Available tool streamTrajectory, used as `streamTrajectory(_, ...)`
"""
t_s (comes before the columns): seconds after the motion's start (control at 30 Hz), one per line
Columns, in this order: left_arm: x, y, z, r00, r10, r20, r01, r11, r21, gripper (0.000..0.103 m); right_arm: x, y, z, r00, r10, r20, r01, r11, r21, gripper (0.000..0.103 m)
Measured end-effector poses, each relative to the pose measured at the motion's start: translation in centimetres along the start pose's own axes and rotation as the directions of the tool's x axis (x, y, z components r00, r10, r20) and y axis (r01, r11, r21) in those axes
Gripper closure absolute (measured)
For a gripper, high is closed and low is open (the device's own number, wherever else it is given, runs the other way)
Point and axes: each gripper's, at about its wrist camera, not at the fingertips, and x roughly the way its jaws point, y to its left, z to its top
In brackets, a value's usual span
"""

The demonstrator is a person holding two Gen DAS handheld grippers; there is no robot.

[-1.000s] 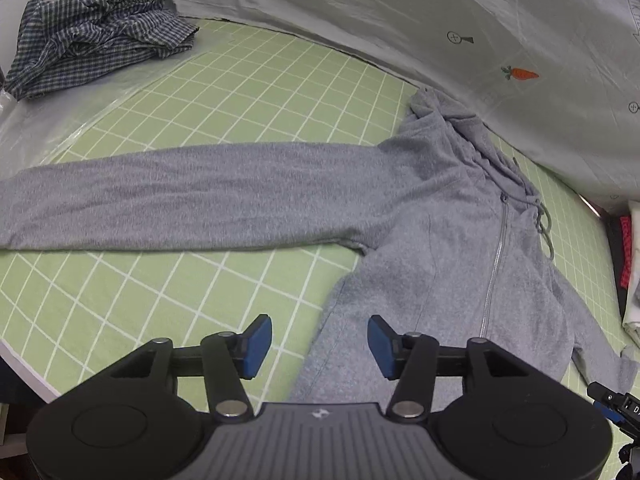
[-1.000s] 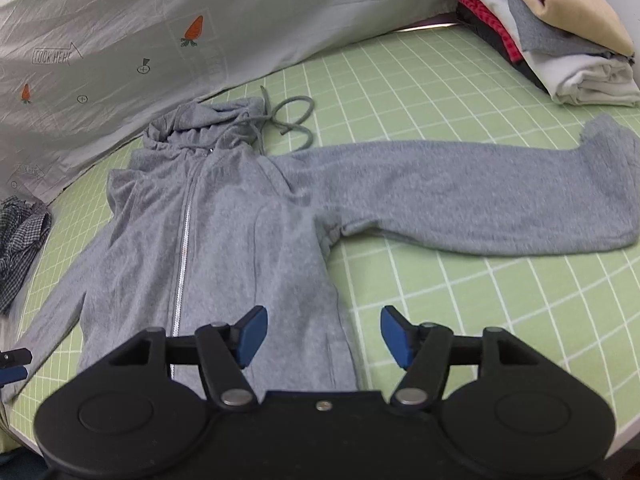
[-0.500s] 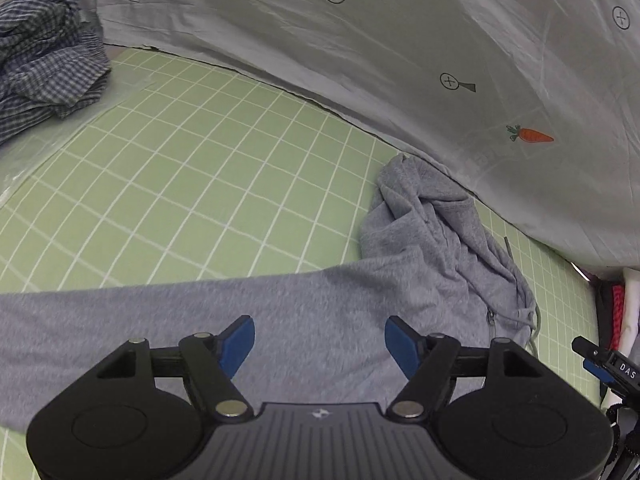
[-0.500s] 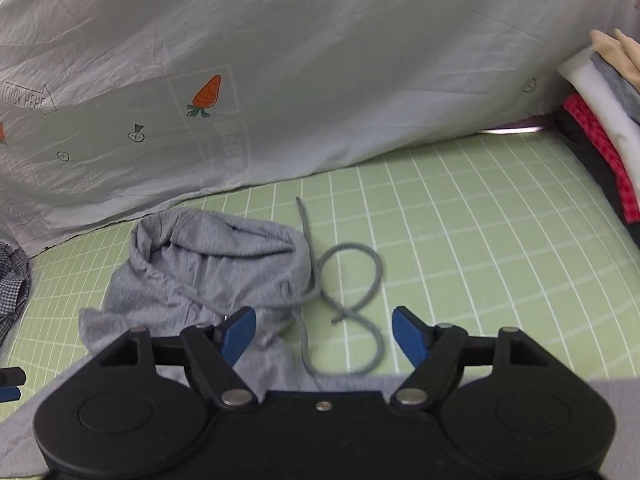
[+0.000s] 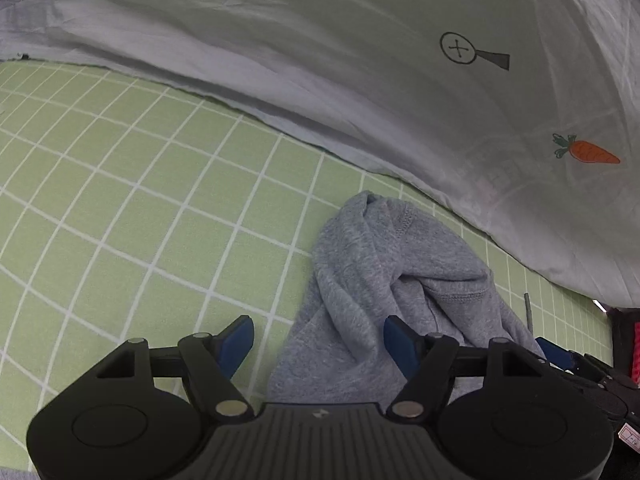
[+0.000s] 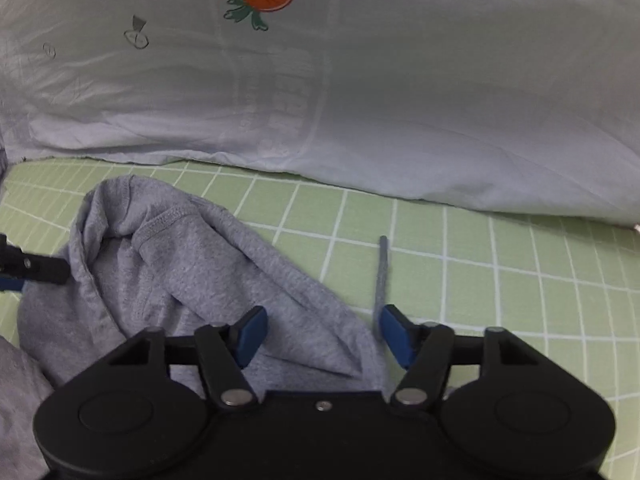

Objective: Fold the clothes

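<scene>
A grey zip hoodie lies on the green grid mat point(image 5: 120, 208), and only its crumpled hood point(image 5: 384, 256) point(image 6: 192, 264) shows now. My left gripper point(image 5: 319, 344) hovers low over the hood's left edge. Its jaws are closing with the fabric edge between them, and the pads stand apart from the cloth. My right gripper point(image 6: 323, 334) is over the hood's right edge, jaws closing around the fabric without pressing it. A grey drawstring point(image 6: 382, 272) lies straight beside the right pad. Each gripper's tip shows at the edge of the other's view.
A pale sheet printed with carrots point(image 5: 400, 80) point(image 6: 360, 100) hangs as a wall just behind the hood. Dark and red folded clothes point(image 5: 630, 336) sit at the right edge of the left wrist view. Green mat point(image 6: 520, 280) stretches to the right.
Both grippers have travelled from the hoodie's hem up to its hood and come lower. Sleeves, body and the checked shirt have left view. Both pairs of jaws widened, then narrowed.
</scene>
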Motion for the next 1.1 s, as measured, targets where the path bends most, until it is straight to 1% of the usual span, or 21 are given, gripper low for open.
streamTrajectory(0.03,0.3,-0.2,0.1,1.000,-0.001,-0.001,0.001,1.000,0.006,0.062,0.0,0.2,0.2,1.000,0.004,0.006,-0.003,1.000,-0.024,0.077)
streamTrajectory(0.07,0.6,-0.3,0.2,1.000,-0.007,-0.005,0.007,1.000,0.004,0.097,0.0,0.3,0.5,1.000,0.006,0.015,-0.005,0.999,-0.042,0.092)
streamTrajectory(0.13,1.1,-0.8,0.8,1.000,-0.022,-0.001,0.022,1.000,0.006,0.099,-0.6,0.0,1.3,0.998,-0.008,0.057,0.011,0.998,-0.056,0.098)
streamTrajectory(0.2,0.7,-2.0,2.0,0.998,-0.038,0.042,0.036,0.998,0.047,0.099,-1.9,-0.6,2.3,0.988,-0.076,0.137,0.086,0.994,-0.068,0.098)
streamTrajectory(0.3,-1.3,-4.5,4.3,0.984,-0.077,0.158,0.054,0.988,0.144,0.100,-5.3,-2.5,4.2,0.952,-0.145,0.269,0.151,0.989,-0.002,0.099)
streamTrajectory(0.37,-2.6,-6.2,5.7,0.968,-0.105,0.228,0.058,0.977,0.204,0.099,-7.3,-3.5,5.0,0.926,-0.147,0.347,0.141,0.989,0.041,0.099)
streamTrajectory(0.4,-2.8,-6.9,6.2,0.961,-0.113,0.251,0.055,0.972,0.228,0.099,-7.6,-3.7,5.2,0.922,-0.142,0.361,0.133,0.990,0.050,0.099)
streamTrajectory(0.47,-1.6,-7.4,6.3,0.966,-0.085,0.242,0.023,0.969,0.248,0.099,-6.4,-3.9,5.0,0.938,-0.142,0.317,0.134,0.990,0.045,0.097)
streamTrajectory(0.5,-0.4,-7.2,6.0,0.973,-0.047,0.224,-0.010,0.969,0.247,0.099,-5.2,-4.1,4.6,0.950,-0.148,0.276,0.140,0.989,0.047,0.096)
streamTrajectory(0.53,0.7,-6.9,5.7,0.982,-0.008,0.188,-0.038,0.970,0.242,0.098,-4.3,-4.4,4.1,0.960,-0.152,0.235,0.142,0.988,0.060,0.091)
streamTrajectory(0.57,1.6,-6.4,5.4,0.989,0.026,0.149,-0.059,0.973,0.224,0.096,-4.0,-4.9,3.5,0.964,-0.164,0.210,0.147,0.985,0.094,0.079)
streamTrajectory(0.6,1.8,-5.8,5.0,0.990,0.043,0.135,-0.069,0.977,0.200,0.096,-3.8,-5.4,2.9,0.966,-0.172,0.192,0.149,0.980,0.129,0.074)
streamTrajectory(0.63,1.5,-5.2,4.5,0.989,0.044,0.140,-0.069,0.981,0.182,0.087,-4.2,-5.9,2.1,0.965,-0.173,0.195,0.142,0.976,0.165,0.059)
streamTrajectory(0.67,0.9,-4.7,4.1,0.988,0.036,0.151,-0.062,0.983,0.173,0.066,-4.6,-6.4,1.2,0.966,-0.174,0.189,0.135,0.970,0.201,0.046)
streamTrajectory(0.7,0.3,-4.3,3.7,0.986,0.028,0.166,-0.057,0.984,0.169,0.055,-5.0,-7.0,0.2,0.967,-0.174,0.184,0.128,0.963,0.238,0.043)
streamTrajectory(0.73,-0.3,-4.0,3.3,0.983,0.026,0.182,-0.057,0.985,0.164,0.037,-5.3,-7.5,-0.6,0.970,-0.173,0.172,0.123,0.956,0.267,0.042)
streamTrajectory(0.77,-1.0,-3.8,2.9,0.981,0.025,0.195,-0.057,0.985,0.161,0.031,-5.2,-7.7,-1.3,0.975,-0.168,0.145,0.124,0.953,0.276,0.042)
streamTrajectory(0.9,-2.8,-3.1,2.0,0.984,0.028,0.178,-0.053,0.989,0.137,0.030,-4.7,-8.2,-3.6,0.988,-0.147,0.056,0.124,0.948,0.295,0.041)
streamTrajectory(1.0,-4.0,-2.5,1.1,0.987,0.032,0.156,-0.046,0.995,0.092,0.030,-4.9,-7.3,-4.7,0.992,-0.119,0.043,0.098,0.940,0.326,0.039)
streamTrajectory(1.07,-4.6,-2.0,0.2,0.988,0.034,0.148,-0.043,0.998,0.056,0.029,-4.9,-6.7,-4.7,0.991,-0.123,0.045,0.100,0.933,0.346,0.027)
streamTrajectory(1.1,-4.9,-1.9,-0.3,0.989,0.039,0.145,-0.046,0.998,0.048,0.029,-4.7,-6.3,-4.6,0.989,-0.139,0.047,0.114,0.928,0.354,0.024)
